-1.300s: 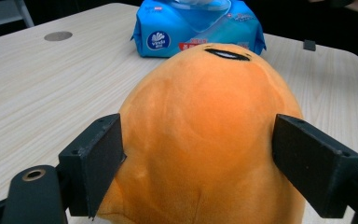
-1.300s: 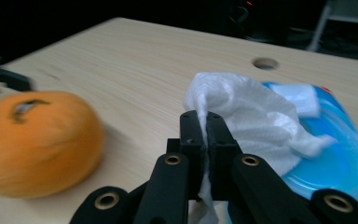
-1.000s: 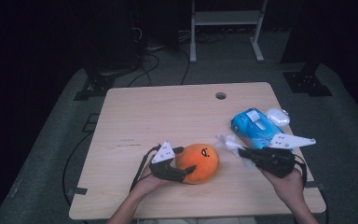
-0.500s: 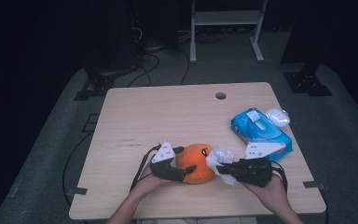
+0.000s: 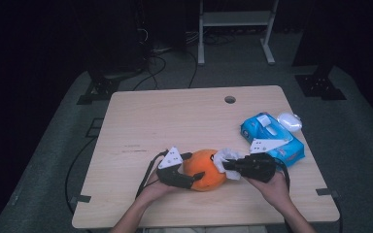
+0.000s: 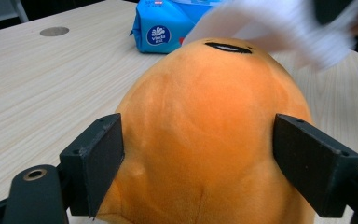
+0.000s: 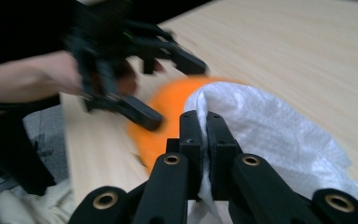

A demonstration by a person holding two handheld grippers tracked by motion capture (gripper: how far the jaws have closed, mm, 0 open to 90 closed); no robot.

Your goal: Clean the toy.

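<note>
An orange plush ball lies near the table's front edge, and my left gripper is shut on it from the left. In the left gripper view both black pads press into the orange plush ball. My right gripper comes in from the right, shut on a white wet wipe that lies against the ball's right side. In the right gripper view the white wet wipe hangs from my right gripper, with the orange plush ball and my left gripper behind it.
A blue pack of wet wipes lies at the table's right, with a small white lidded thing just behind it. The wooden table has a round cable hole at the back. Cables and stand legs lie on the dark floor beyond.
My right gripper has carried the wipe leftward from beside the blue pack to the ball's right side. The left gripper and ball have stayed put.
</note>
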